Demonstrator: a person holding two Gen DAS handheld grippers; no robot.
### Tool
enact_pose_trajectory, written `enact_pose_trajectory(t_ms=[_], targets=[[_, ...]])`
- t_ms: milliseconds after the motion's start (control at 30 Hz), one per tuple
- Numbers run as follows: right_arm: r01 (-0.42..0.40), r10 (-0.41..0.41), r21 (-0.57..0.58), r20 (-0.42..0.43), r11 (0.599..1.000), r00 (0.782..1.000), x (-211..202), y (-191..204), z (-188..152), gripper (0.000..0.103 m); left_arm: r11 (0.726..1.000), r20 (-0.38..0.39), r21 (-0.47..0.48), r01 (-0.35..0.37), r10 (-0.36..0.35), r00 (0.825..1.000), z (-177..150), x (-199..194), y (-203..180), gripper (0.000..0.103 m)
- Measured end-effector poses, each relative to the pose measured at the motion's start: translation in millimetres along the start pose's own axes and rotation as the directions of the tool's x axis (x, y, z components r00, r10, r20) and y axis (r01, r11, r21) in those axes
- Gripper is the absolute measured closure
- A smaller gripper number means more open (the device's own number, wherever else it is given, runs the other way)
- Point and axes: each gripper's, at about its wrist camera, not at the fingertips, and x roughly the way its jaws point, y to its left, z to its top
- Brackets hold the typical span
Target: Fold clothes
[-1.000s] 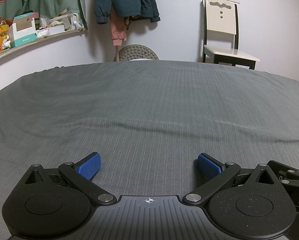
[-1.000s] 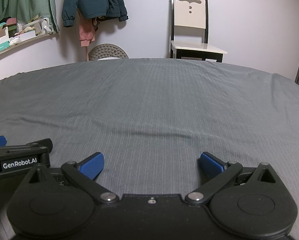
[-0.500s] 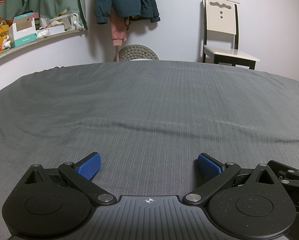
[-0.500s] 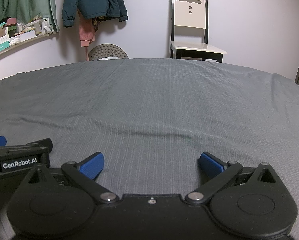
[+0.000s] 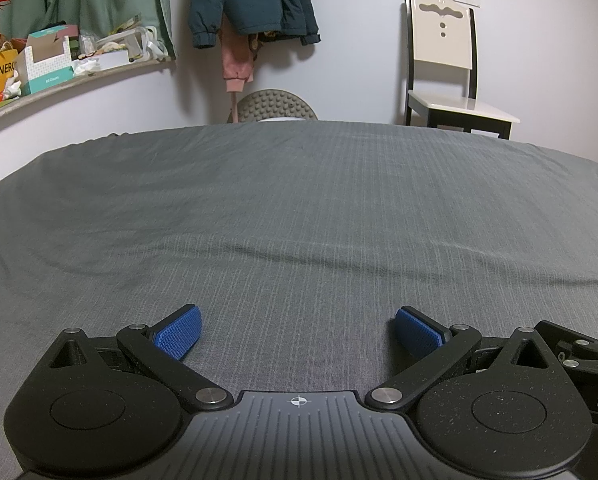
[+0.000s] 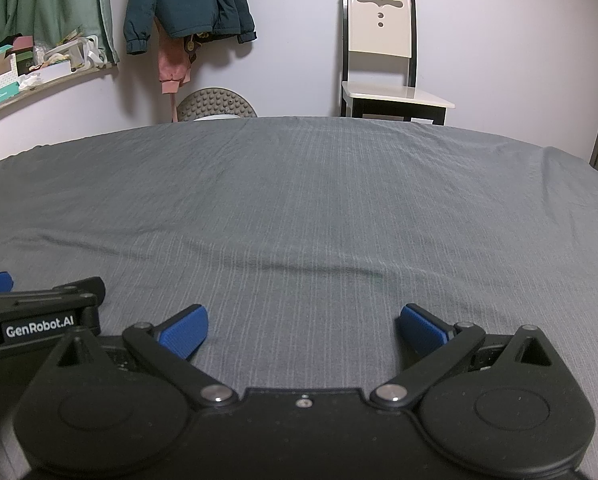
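Note:
A grey striped bed sheet (image 5: 299, 208) fills both views, with a few shallow creases across its middle; no loose garment lies on it. My left gripper (image 5: 299, 330) rests low over the near edge of the sheet, open, with nothing between its blue pads (image 5: 179, 332). My right gripper (image 6: 303, 330) sits just to its right at the same height, also open and empty. In the right wrist view the left gripper's black body (image 6: 39, 320) shows at the left edge. The right gripper's body (image 5: 579, 360) shows at the right edge of the left wrist view.
A cream and black chair (image 5: 447, 64) stands past the far edge of the bed. A dark teal jacket (image 5: 251, 0) and a pink garment (image 5: 237, 60) hang on the wall. A cluttered ledge (image 5: 59, 68) with boxes runs along the left. A round studded object (image 5: 277, 106) peeks over the far edge.

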Motion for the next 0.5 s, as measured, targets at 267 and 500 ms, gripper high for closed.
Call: enact_pose_trajectory(t_ms=[267, 500], targets=[[0.001, -0.001, 0.000, 0.000, 1.000, 1.000, 0.0, 0.5, 0.0, 0.000, 1.000, 0.000, 0.000, 0.001, -0.001, 1.000, -0.1, 0.2, 0.4, 0.000], [0.002, -0.002, 0.001, 0.000, 1.000, 1.000, -0.2, 1.5, -0.1, 0.000, 1.000, 0.000, 0.000, 0.001, -0.001, 1.000, -0.3, 0.5, 0.8, 0.000]])
